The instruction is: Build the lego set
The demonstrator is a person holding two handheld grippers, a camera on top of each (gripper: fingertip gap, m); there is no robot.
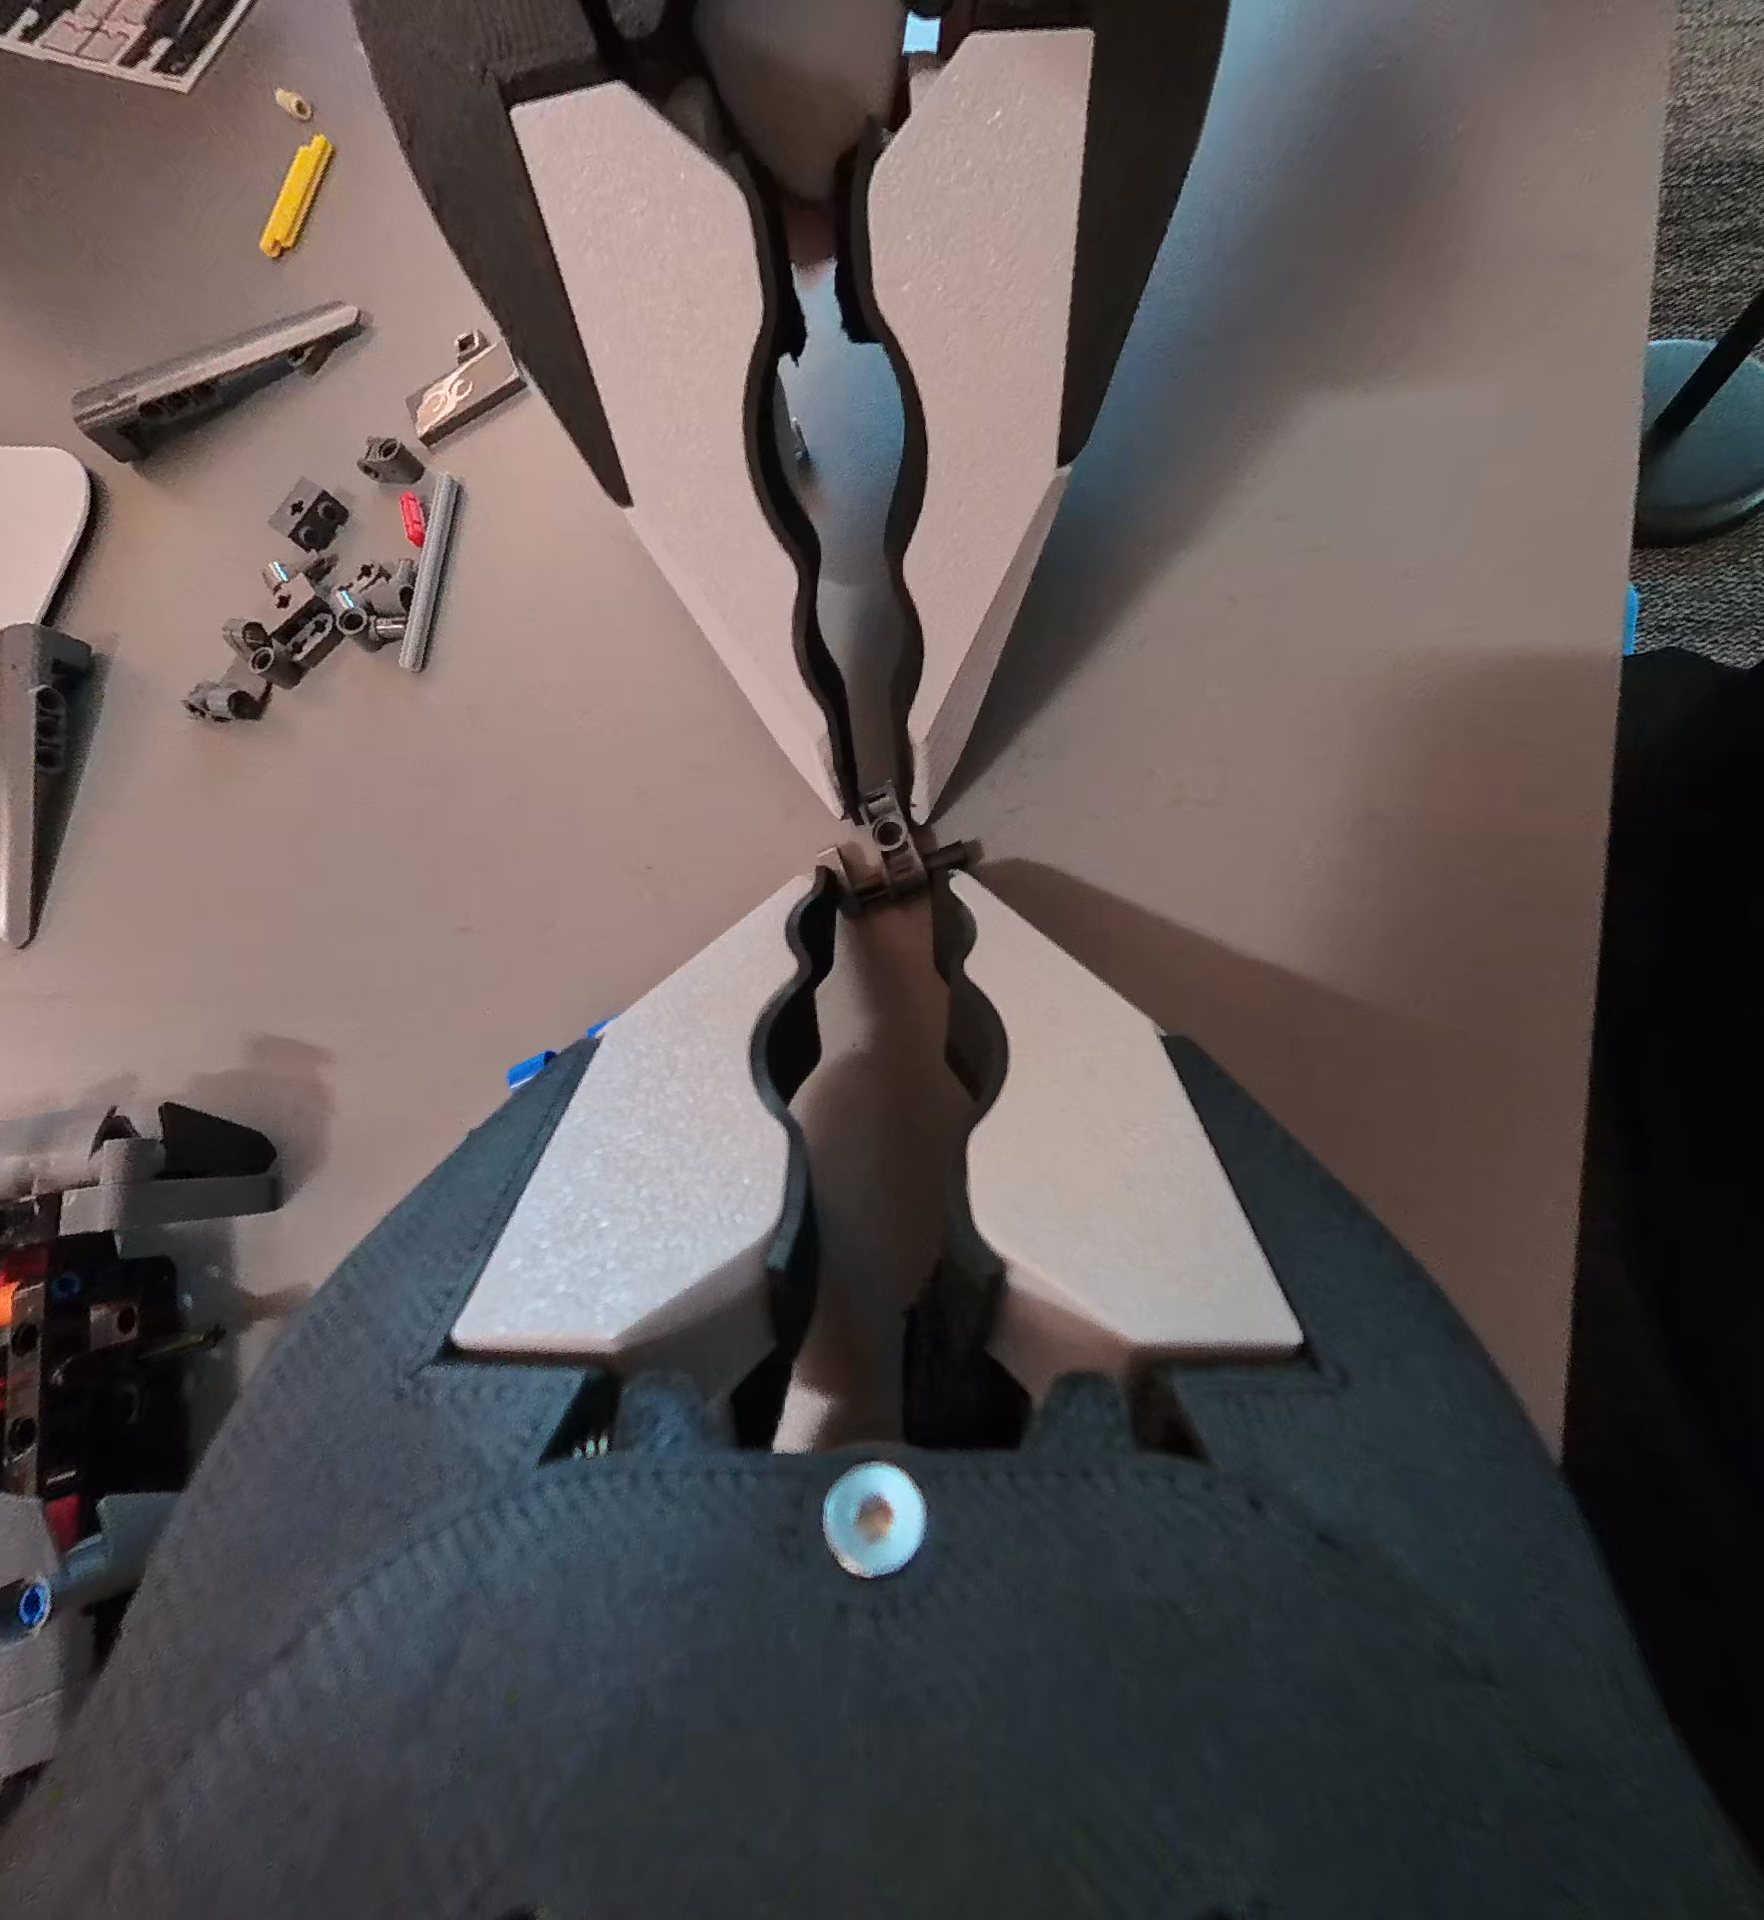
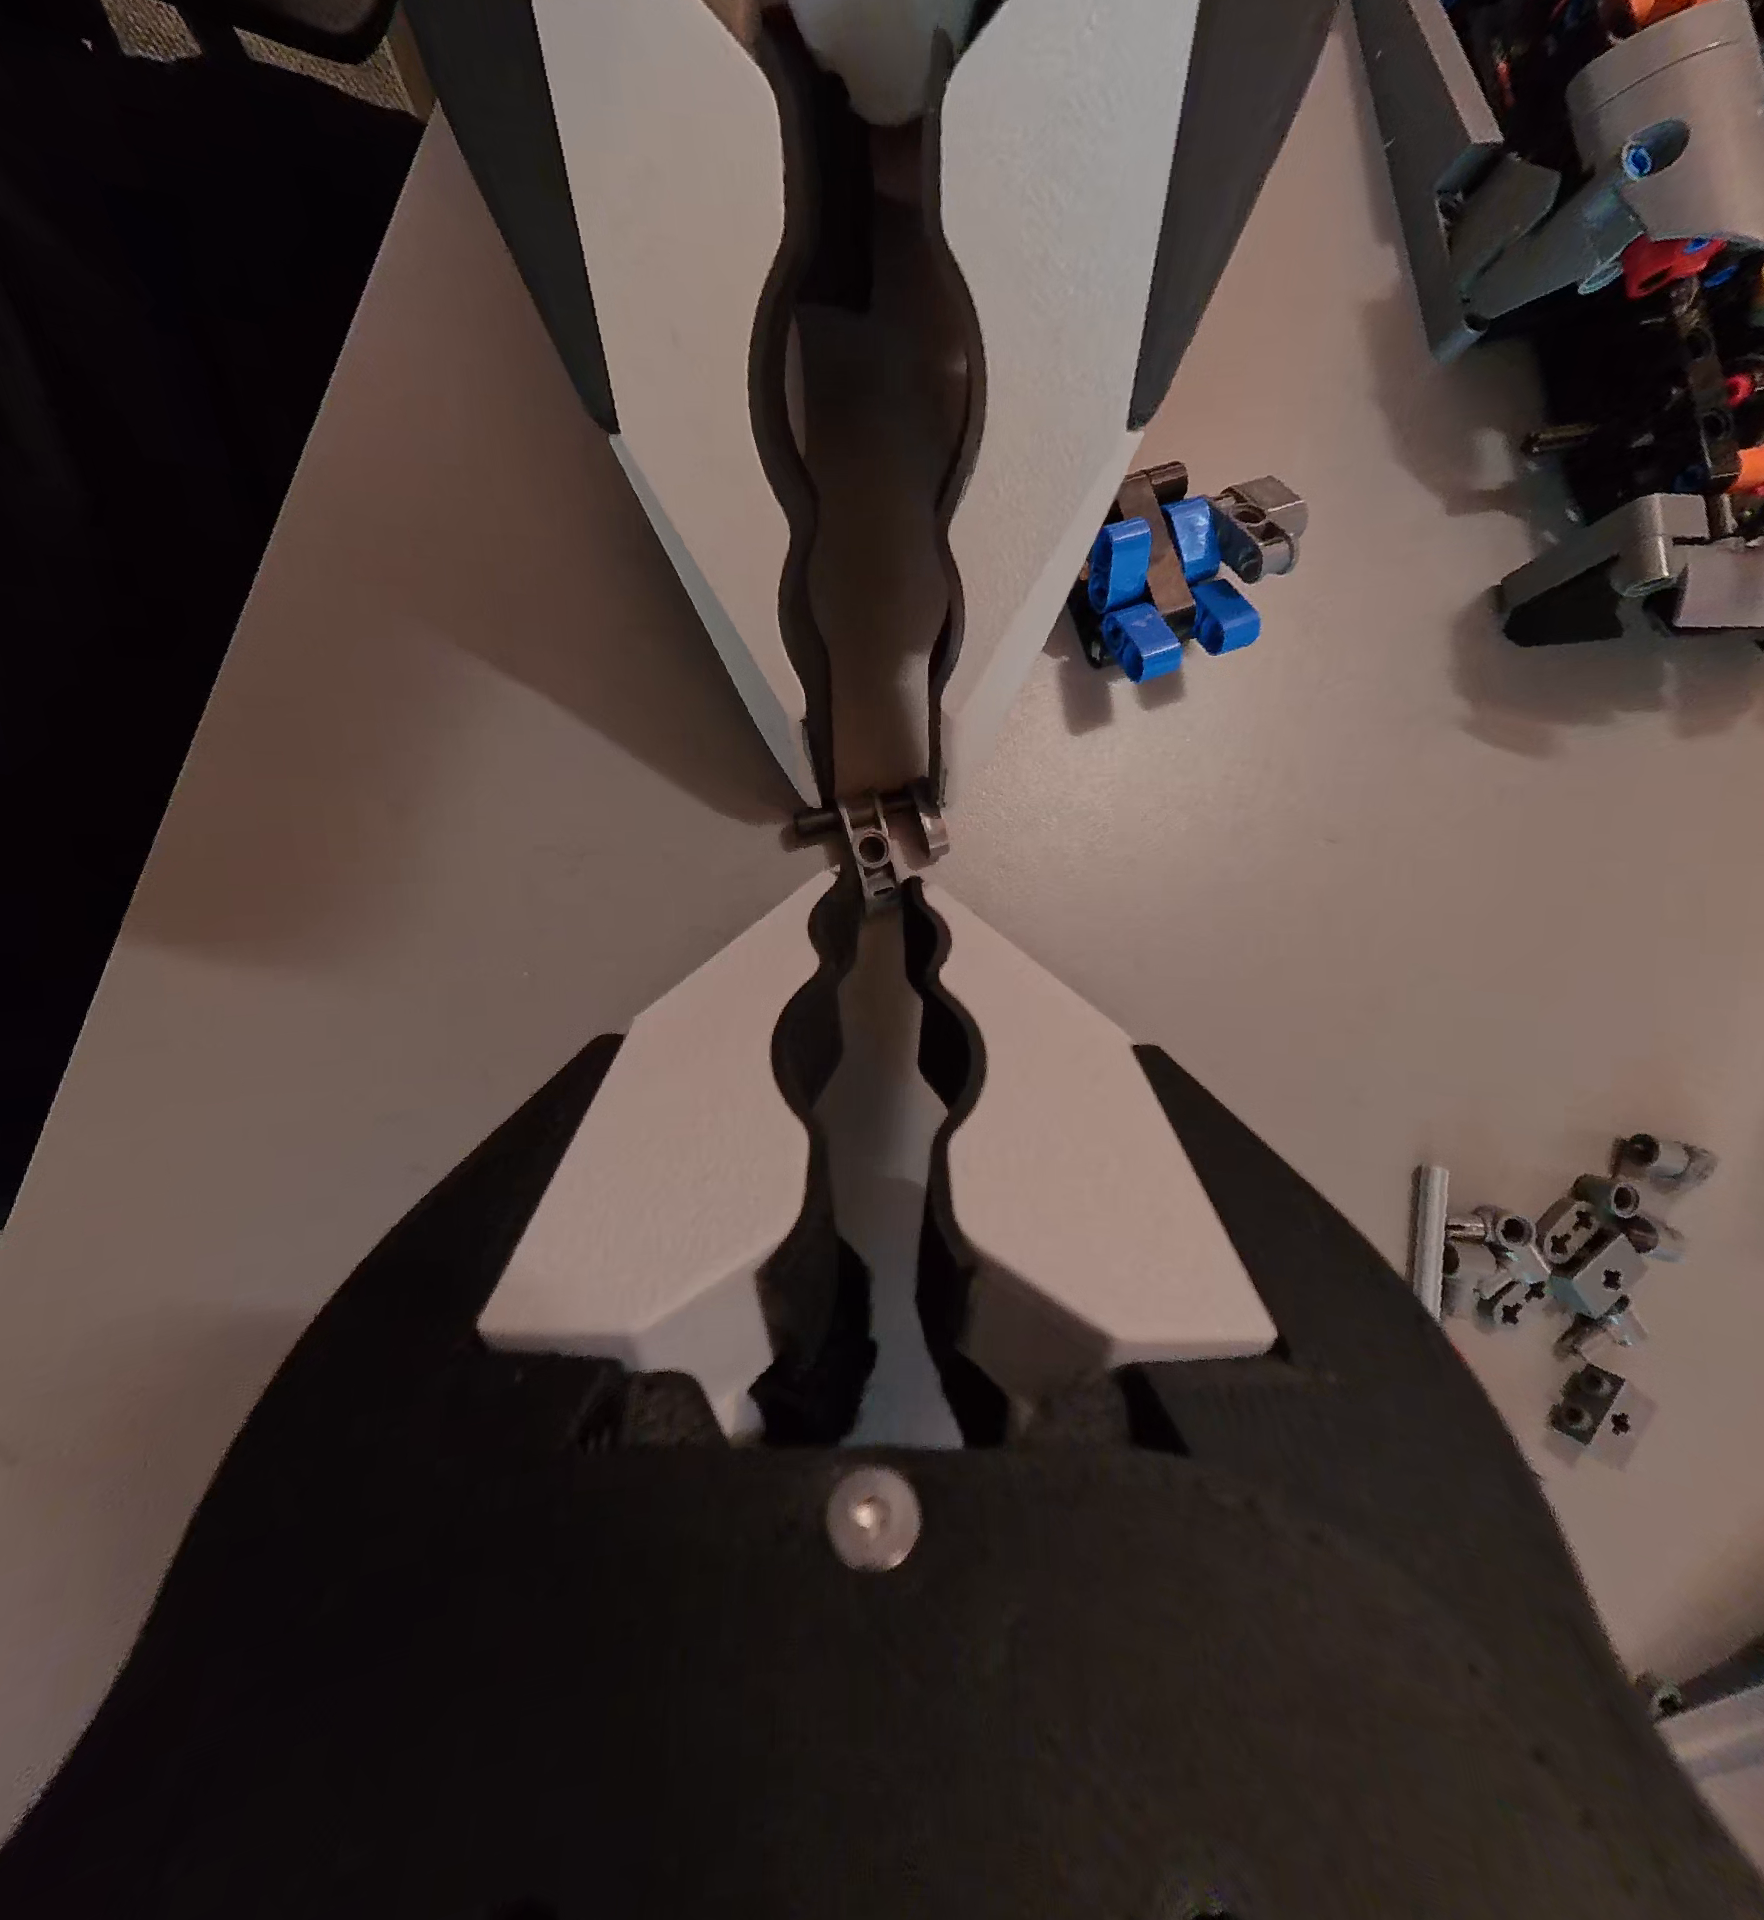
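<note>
A small grey connector with a round hole [image 1: 889, 834] is joined to a dark pin and a brown-grey link [image 2: 922, 823] and hangs above the table. My left gripper [image 1: 883, 891] is shut on the pin-and-link side. My right gripper [image 2: 875, 891] is shut on the grey connector [image 2: 870, 850]. The two grippers meet tip to tip. The right gripper comes in from the top of the left wrist view [image 1: 880, 795]. The left gripper comes in from the top of the right wrist view [image 2: 873, 795].
A part-built model [image 1: 47, 1299] [image 2: 1688, 312] lies at the table's side. There are also loose grey parts [image 1: 327, 603] [image 2: 1564, 1268], a yellow axle [image 1: 296, 192], a long grey beam [image 1: 213, 379], a pointed panel [image 1: 36, 769] and blue connectors [image 2: 1169, 582]. The table edge [image 1: 1626, 727] is close. The tips of both grippers are at nearly the same place. It is some 15 cm from my left tips to the part-built model [image 1: 47, 1299]. Look for it in the right wrist view [image 2: 1708, 464] too.
</note>
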